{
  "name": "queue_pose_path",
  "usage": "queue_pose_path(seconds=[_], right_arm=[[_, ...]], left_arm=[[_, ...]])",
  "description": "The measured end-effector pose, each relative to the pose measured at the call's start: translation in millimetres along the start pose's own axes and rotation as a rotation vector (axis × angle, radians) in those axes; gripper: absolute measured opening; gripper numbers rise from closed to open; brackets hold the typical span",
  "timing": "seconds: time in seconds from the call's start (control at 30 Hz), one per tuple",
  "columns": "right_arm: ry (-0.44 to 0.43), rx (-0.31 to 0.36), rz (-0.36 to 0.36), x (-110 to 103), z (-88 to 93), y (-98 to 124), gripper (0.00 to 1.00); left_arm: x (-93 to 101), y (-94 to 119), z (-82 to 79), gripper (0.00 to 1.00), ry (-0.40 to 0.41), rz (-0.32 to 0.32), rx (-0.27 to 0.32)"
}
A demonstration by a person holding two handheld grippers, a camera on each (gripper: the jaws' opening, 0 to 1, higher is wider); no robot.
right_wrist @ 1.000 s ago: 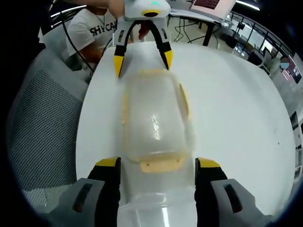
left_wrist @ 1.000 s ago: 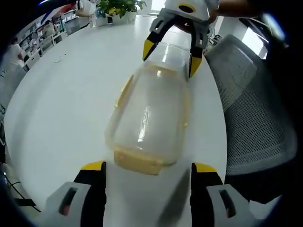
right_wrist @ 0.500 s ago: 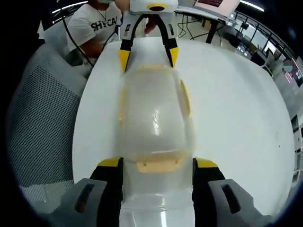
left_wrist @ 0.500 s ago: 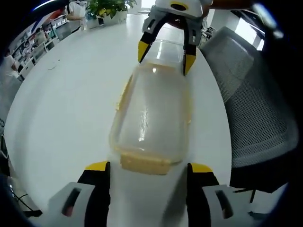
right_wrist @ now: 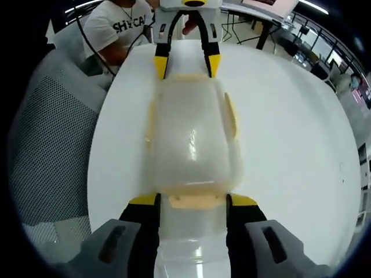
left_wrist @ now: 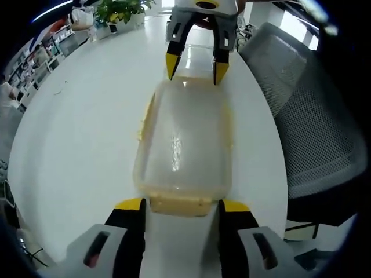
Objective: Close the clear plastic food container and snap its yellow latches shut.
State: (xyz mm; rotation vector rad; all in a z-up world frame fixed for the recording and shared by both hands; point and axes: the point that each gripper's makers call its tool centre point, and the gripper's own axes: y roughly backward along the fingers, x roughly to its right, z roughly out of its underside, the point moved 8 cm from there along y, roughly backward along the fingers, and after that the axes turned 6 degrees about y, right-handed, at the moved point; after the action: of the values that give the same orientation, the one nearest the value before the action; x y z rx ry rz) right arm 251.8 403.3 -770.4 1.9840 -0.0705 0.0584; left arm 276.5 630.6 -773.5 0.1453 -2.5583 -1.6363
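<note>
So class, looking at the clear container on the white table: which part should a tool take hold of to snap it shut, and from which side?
Take the yellow end latch at a short end of the clear container, coming in along its long axis. The flap sticks out from the lid's edge, and each tool already faces one: the left tool at its near end, the right tool opposite. Side latches probably need a sideways approach.

Views face each other, close; share container [left_wrist: 184, 142] on table [left_wrist: 75, 133]
</note>
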Motion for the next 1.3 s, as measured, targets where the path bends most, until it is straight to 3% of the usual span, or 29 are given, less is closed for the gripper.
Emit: queue_pose_path(seconds=[0.2,0.27,0.67,0.9,1.07,1.3], right_arm=[[0.005,-0.022,0.007,0.2,0.0,-0.8,0.38],[0.031,-0.042,0.01,-1.5,-0.4,-1.0,0.38],[0.024,-0.077,0.011,-0.2,-2.8,-3.4,0.36],[0.038,-0.069,0.025,-1.9,-3.4,-2.9,0.35],[0.048,-0.045,-0.004,-4.0,-3.3,-2.0,0.35],[0.046,0.013,-0.024,-6.1,-5.7,5.3,0.35]], left_arm=[[1.6,0.0,-0.5,0.41,-0.005,-0.011,0.003],[2.5,1.3,0.4,0.35,-0.014,-0.004,0.007],[3.4,1.2,2.4,0.33,-0.003,-0.004,0.025],[4.8,2.1,3.2,0.32,-0.011,-0.014,0.021],[13.0,3.6,5.1,0.32,0.0,-0.012,0.015],[16.8,13.1,8.1,0.32,0.015,-0.016,0.03]])
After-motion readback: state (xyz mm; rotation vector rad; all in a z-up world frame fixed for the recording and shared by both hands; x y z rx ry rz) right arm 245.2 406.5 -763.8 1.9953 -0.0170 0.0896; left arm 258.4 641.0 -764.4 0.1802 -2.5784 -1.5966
